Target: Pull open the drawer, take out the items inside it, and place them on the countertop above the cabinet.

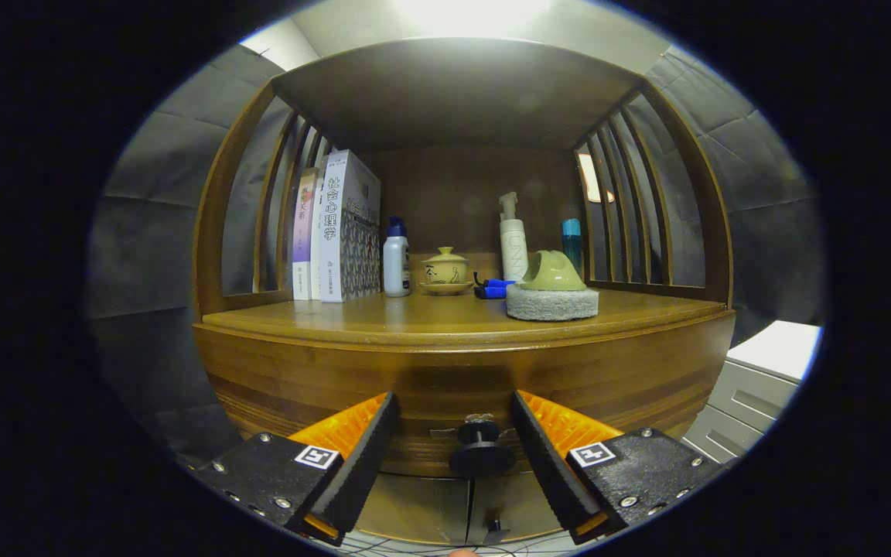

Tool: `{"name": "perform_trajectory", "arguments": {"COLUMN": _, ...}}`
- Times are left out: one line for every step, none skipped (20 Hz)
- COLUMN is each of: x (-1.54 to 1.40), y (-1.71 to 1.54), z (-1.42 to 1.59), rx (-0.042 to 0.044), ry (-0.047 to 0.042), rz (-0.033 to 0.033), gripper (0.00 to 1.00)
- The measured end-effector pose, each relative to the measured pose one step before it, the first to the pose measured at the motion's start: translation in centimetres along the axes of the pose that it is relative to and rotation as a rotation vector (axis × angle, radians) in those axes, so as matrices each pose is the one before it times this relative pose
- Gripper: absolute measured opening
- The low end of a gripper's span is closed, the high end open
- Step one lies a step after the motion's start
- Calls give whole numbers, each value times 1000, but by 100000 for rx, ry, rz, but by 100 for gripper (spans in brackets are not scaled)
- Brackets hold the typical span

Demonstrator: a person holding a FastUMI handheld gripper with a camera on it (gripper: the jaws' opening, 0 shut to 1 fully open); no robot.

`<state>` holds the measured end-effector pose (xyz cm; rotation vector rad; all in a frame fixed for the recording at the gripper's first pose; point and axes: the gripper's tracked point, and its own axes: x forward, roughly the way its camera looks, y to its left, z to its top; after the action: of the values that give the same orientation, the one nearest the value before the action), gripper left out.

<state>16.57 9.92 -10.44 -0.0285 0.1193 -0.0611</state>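
Books (337, 232) upright at countertop (445, 316) left, one spine reading 社会心理学 | white bottle (396, 263), lidded cup (445, 269), pump bottle (513, 240) lettered "UNNY", green-handled scrub pad (552, 290) to the right | your gripper (453, 406) is spread wide, drawer knob (481, 449) between the fingers, untouched; drawer (445, 383) closed.

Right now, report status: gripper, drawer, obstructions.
Gripper open, fingers either side of drawer knob, not touching. Drawer shut. Nothing between gripper and knob.

Tool (453, 410): fingers (360, 456) spread wide apart, pointing forward, level, gripping nothing, tips not touching.
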Motion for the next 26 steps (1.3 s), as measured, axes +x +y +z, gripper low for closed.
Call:
{"name": "perform_trajectory", "arguments": {"x": -463, "y": -505, "z": 691, "rx": 117, "ry": -1058, "rz": 29, "gripper": 93}}
{"name": "perform_trajectory", "arguments": {"x": -459, "y": -180, "z": 765, "rx": -133, "ry": -1582, "rz": 500, "gripper": 93}}
{"name": "perform_trajectory", "arguments": {"x": -650, "y": -246, "z": 789, "rx": -633, "ry": -1708, "rz": -101, "gripper": 93}}
{"name": "perform_trajectory", "arguments": {"x": -505, "y": -411, "z": 799, "rx": -805, "ry": -885, "rz": -137, "gripper": 93}}
{"name": "perform_trajectory", "arguments": {"x": -693, "y": -318, "z": 823, "rx": -392, "ry": -1173, "rz": 255, "gripper": 93}}
{"name": "perform_trajectory", "arguments": {"x": -816, "y": -399, "z": 1149, "rx": -199, "ry": -1663, "rz": 80, "gripper": 93}}
{"name": "perform_trajectory", "arguments": {"x": -492, "y": -548, "z": 1078, "rx": -142, "ry": -1576, "rz": 400, "gripper": 93}}
{"name": "perform_trajectory", "arguments": {"x": -773, "y": -308, "z": 857, "rx": -187, "ry": -1667, "rz": 538, "gripper": 93}}
{"name": "perform_trajectory", "arguments": {"x": -874, "y": -518, "z": 833, "rx": -692, "ry": -990, "rz": 422, "gripper": 93}}
{"name": "perform_trajectory", "arguments": {"x": -907, "y": -490, "z": 725, "rx": -717, "ry": -833, "rz": 472, "gripper": 93}}
{"name": "perform_trajectory", "arguments": {"x": -911, "y": -666, "z": 545, "rx": -327, "ry": -531, "rz": 2, "gripper": 93}}
{"name": "perform_trajectory", "arguments": {"x": -940, "y": -688, "z": 397, "rx": 217, "ry": 519, "rz": -120, "gripper": 93}}
{"name": "perform_trajectory", "arguments": {"x": -842, "y": -508, "z": 112, "rx": 518, "ry": 795, "rz": 350, "gripper": 93}}
{"name": "perform_trajectory", "arguments": {"x": -788, "y": -737, "z": 370, "rx": 921, "ry": 465, "rz": -62, "gripper": 93}}
{"name": "perform_trajectory", "arguments": {"x": -539, "y": -687, "z": 239, "rx": 998, "ry": 859, "rz": -534, "gripper": 93}}
{"name": "perform_trajectory", "arguments": {"x": -590, "y": -638, "z": 173, "rx": 1388, "ry": 847, "rz": -487, "gripper": 93}}
{"name": "perform_trajectory", "arguments": {"x": -517, "y": -690, "z": 217, "rx": 1232, "ry": 812, "rz": -666, "gripper": 93}}
{"name": "perform_trajectory", "arguments": {"x": -609, "y": -721, "z": 314, "rx": 996, "ry": -45, "rz": -901, "gripper": 93}}
{"name": "perform_trajectory", "arguments": {"x": -615, "y": -627, "z": 383, "rx": 661, "ry": -195, "rz": -523, "gripper": 93}}
{"name": "perform_trajectory", "arguments": {"x": -613, "y": -627, "z": 368, "rx": 240, "ry": -139, "rz": -620, "gripper": 93}}
{"name": "perform_trajectory", "arguments": {"x": -689, "y": -564, "z": 82, "rx": 474, "ry": 376, "rz": -378, "gripper": 93}}
{"name": "perform_trajectory", "arguments": {"x": -683, "y": -470, "z": 35, "rx": 1164, "ry": 494, "rz": -139, "gripper": 93}}
{"name": "perform_trajectory", "arguments": {"x": -617, "y": -346, "z": -116, "rx": 691, "ry": 417, "rz": -88, "gripper": 93}}
{"name": "perform_trajectory", "arguments": {"x": -505, "y": -378, "z": -165, "rx": -921, "ry": 163, "rz": 70, "gripper": 92}}
{"name": "perform_trajectory", "arguments": {"x": -451, "y": -811, "z": -135, "rx": -2126, "ry": 10, "rz": -901, "gripper": 92}}
{"name": "perform_trajectory", "arguments": {"x": -176, "y": -500, "z": -78, "rx": -2260, "ry": -178, "rz": -503, "gripper": 93}}
